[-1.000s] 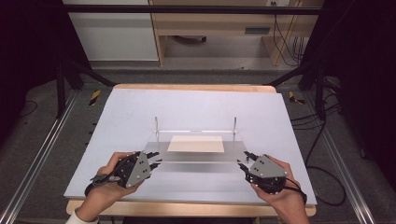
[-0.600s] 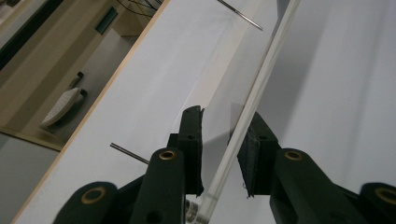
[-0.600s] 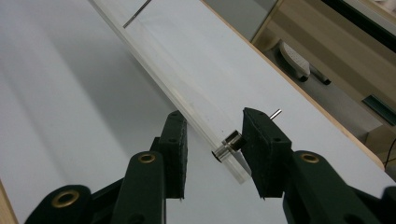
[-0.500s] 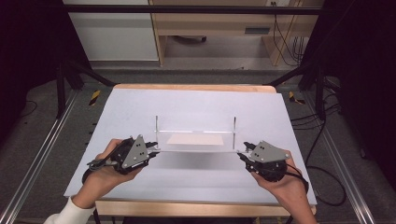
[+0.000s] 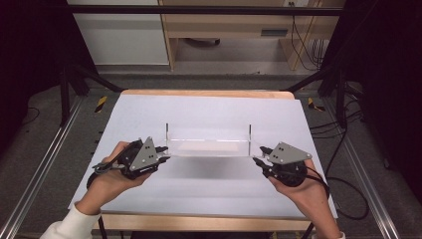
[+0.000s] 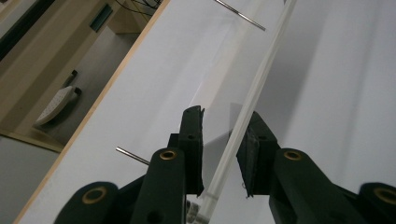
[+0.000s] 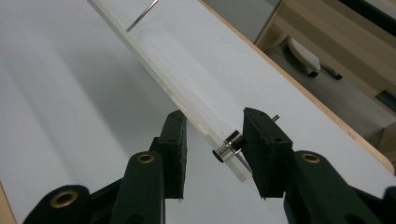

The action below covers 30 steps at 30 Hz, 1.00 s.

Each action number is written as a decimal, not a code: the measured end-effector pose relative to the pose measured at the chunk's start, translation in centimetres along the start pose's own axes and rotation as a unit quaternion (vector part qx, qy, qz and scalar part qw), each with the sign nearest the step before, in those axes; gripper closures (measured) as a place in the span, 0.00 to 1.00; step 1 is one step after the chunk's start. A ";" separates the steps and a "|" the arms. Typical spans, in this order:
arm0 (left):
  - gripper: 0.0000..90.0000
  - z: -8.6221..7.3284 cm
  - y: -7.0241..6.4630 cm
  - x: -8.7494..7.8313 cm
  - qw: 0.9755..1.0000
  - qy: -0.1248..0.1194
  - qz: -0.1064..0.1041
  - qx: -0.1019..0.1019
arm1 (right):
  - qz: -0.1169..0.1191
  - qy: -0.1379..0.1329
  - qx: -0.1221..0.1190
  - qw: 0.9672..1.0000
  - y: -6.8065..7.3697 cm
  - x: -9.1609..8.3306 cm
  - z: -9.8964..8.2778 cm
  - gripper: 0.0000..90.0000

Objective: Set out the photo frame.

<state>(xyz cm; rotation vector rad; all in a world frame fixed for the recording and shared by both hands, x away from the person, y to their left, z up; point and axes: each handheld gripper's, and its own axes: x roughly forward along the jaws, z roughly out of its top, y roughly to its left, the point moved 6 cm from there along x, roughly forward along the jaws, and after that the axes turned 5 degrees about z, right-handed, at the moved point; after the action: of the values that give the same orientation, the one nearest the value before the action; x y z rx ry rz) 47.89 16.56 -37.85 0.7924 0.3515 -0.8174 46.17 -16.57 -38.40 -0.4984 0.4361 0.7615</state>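
- Clear acrylic plate (image 5: pixel 209 148): glossy, smooth, with thin metal pins (image 5: pixel 166 131).
- Table (image 5: pixel 209 112): matt white top, wooden edge.
- Gripper pads (image 7: pixel 173 154): rough black.

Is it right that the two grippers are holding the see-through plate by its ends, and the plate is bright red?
Not quite. The grippers do hold it by its ends, left gripper and right gripper, but the plate is clear, not red. The high view shows the white table straight through it.

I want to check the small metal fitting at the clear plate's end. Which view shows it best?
The right gripper view: the metal fitting sits large on the clear plate between the jaws. The left gripper view shows the plate's edge; the high view, the whole plate.
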 end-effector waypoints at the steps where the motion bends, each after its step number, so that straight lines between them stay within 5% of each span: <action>1: 0.80 0.1 0.2 0.0 1.000 0.001 -0.001 -0.001 | 0.002 0.001 0.001 1.000 -0.2 0.0 0.2 0.68; 17: 0.77 2.0 4.8 1.1 1.000 0.001 -0.015 -0.011 | 0.009 -0.006 0.034 0.999 -3.9 0.9 3.1 0.66; 30: 0.72 3.0 9.0 3.0 0.998 -0.010 -0.036 -0.041 | 0.001 -0.016 0.055 0.998 -7.2 2.4 5.3 0.63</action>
<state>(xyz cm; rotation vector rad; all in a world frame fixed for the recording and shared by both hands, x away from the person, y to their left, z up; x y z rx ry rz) 56.66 16.57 -33.13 0.6973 0.3954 -0.8732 54.06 -16.74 -33.57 -0.3818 0.4461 0.7420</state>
